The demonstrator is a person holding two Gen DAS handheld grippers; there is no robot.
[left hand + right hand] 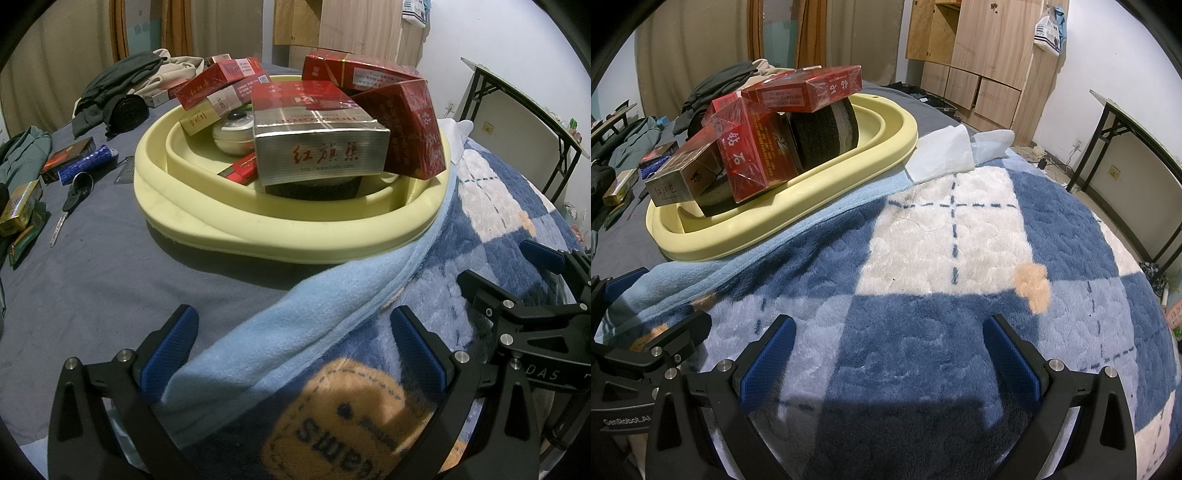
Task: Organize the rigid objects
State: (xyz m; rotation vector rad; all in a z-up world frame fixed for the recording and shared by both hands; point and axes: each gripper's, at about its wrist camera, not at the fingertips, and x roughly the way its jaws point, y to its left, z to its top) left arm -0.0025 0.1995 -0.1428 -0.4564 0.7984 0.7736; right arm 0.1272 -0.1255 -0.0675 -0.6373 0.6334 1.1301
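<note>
The yellow basin [229, 236] sits on the bed, its near edge resting on a light blue towel [280, 332], and serves as the collection point: cigarette boxes [321, 147] are piled in it, several leaning on one another. Both grippers hang back over the checked blanket [960, 258]. The left gripper [295, 347] is spread and holds nothing; the right gripper [890, 354] likewise. Loose items remain on the sheet (a key [70, 199] and a gold box [20, 206]). What lies beneath the pile is hidden.
</note>
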